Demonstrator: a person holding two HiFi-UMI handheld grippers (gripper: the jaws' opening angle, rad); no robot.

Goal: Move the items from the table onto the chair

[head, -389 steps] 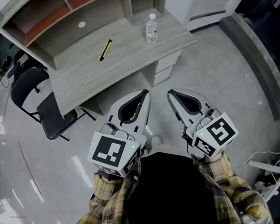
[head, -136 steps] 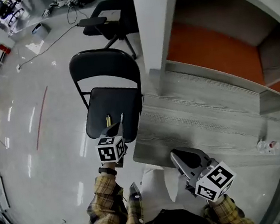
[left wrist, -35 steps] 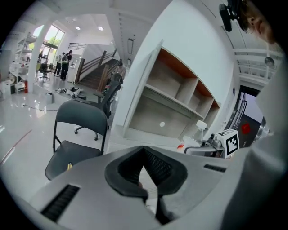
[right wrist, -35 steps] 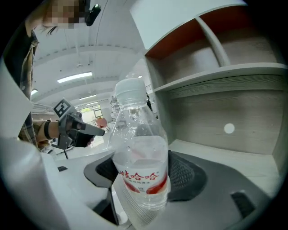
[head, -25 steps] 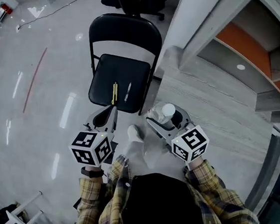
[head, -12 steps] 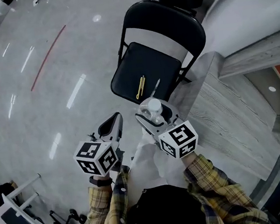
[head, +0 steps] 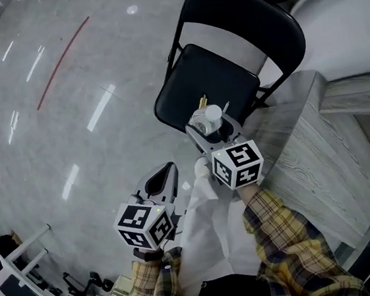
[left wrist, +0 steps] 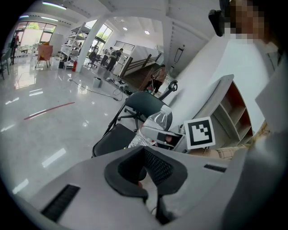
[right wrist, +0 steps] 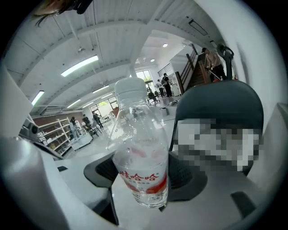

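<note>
Right gripper (head: 212,127): jaws clamped on water bottle (right wrist: 139,152), beside chair (head: 194,80). Left gripper (head: 166,174): jaws together, empty.

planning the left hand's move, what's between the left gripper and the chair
In the head view, only bare floor lies between the left gripper and the near edge of the chair seat.

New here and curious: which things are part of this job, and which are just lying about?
Job: water bottle, clamped in right gripper; black folding chair; yellow cutter on its seat; grey table.
Not: left gripper, shut and empty; red floor line.
</note>
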